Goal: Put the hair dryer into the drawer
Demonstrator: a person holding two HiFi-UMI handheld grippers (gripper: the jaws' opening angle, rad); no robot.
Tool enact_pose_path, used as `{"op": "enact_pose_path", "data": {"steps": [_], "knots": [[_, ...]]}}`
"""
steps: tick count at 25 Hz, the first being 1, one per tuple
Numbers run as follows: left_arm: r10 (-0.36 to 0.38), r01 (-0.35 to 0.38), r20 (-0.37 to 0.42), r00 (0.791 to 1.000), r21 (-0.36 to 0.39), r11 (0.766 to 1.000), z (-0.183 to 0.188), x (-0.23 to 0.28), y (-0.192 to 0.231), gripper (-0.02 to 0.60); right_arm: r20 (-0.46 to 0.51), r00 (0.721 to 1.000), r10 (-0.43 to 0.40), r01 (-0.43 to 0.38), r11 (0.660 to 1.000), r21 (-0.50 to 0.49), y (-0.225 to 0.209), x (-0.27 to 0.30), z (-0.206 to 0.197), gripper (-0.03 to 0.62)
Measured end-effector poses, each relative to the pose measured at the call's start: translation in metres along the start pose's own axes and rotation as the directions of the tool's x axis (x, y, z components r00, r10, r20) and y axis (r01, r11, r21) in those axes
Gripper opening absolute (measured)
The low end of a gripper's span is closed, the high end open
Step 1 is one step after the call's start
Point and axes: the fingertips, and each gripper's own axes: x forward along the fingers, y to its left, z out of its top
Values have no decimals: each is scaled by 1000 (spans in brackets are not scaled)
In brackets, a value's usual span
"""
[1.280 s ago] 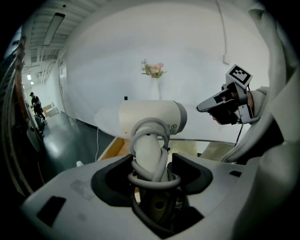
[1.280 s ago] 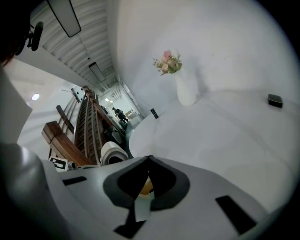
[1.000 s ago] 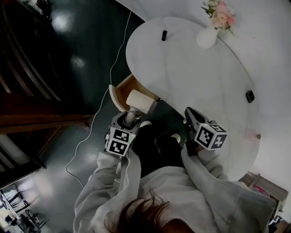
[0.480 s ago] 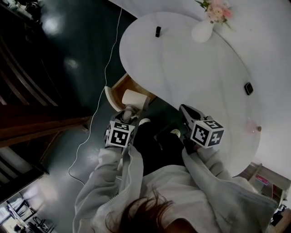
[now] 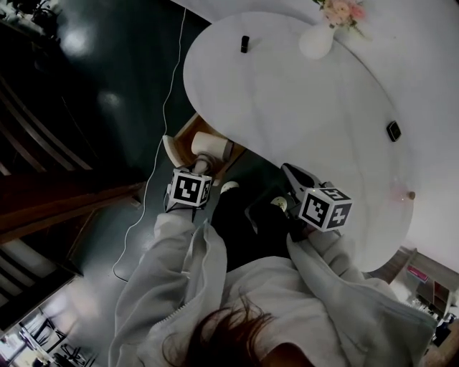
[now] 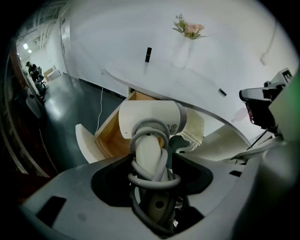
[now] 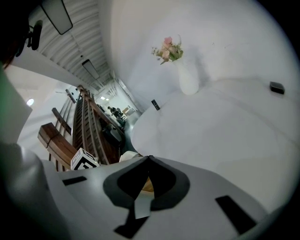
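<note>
On the dark floor (image 5: pixel 107 107) at the left of the head view a thin white cable (image 5: pixel 159 136) is seen, which runs up towards twelve o'clock. At about three o'clock from this cable the drawer (image 5: pixel 188 134) is pulled out from under the white table (image 5: pixel 287 115). Its wooden inside is open, and its pale curved front (image 5: pixel 169 150) stands at the seven o'clock end. The hair dryer (image 5: pixel 209 149) is held just over the open drawer, with its white barrel (image 6: pixel 150 119) lying across the box; whether the wood is touched cannot be told. Its handle (image 6: pixel 149 150), around which the grey cord (image 6: pixel 152 176) is wound, is pinched by the left gripper (image 5: pixel 199 169), and the jaws are kept apart only by this handle. The gripper is pointed steeply downward. More to the right, the right gripper (image 5: pixel 288 172) is held over the person's dark trousers (image 5: pixel 244 229), beside the table edge and well apart from the drawer. Its jaws are pressed together at the tips and nothing is gripped by them. On the table, a small black object (image 5: pixel 244 44) is lying at eleven o'clock, a white vase (image 5: pixel 316 41) with pink flowers (image 5: pixel 343 13) is standing at twelve o'clock, and a second black object (image 5: pixel 393 130) is placed at three o'clock near the rim.
</note>
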Motion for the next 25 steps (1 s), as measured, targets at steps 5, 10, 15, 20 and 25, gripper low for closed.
{"op": "enact_pose_path", "data": {"steps": [5, 10, 15, 20, 25], "knots": [[-16, 16, -80, 997, -3, 1000, 6, 12, 9, 263, 20, 1000, -6, 5, 998, 65, -4, -2, -2, 51], [-36, 37, -170, 985, 4, 999, 13, 24, 16, 262, 51, 998, -33, 27, 992, 122, -12, -8, -1, 51], [-100, 85, -168, 981, -94, 992, 32, 40, 19, 263, 82, 994, -76, 59, 978, 200, -25, -22, -6, 51], [-119, 93, -148, 982, -170, 981, 49, 56, 24, 262, 117, 985, -129, 96, 962, 257, -40, -37, -8, 51], [-139, 109, -105, 985, -251, 962, 63, 72, 28, 262, 125, 974, -188, 144, 945, 294, -52, -51, -14, 51]]}}
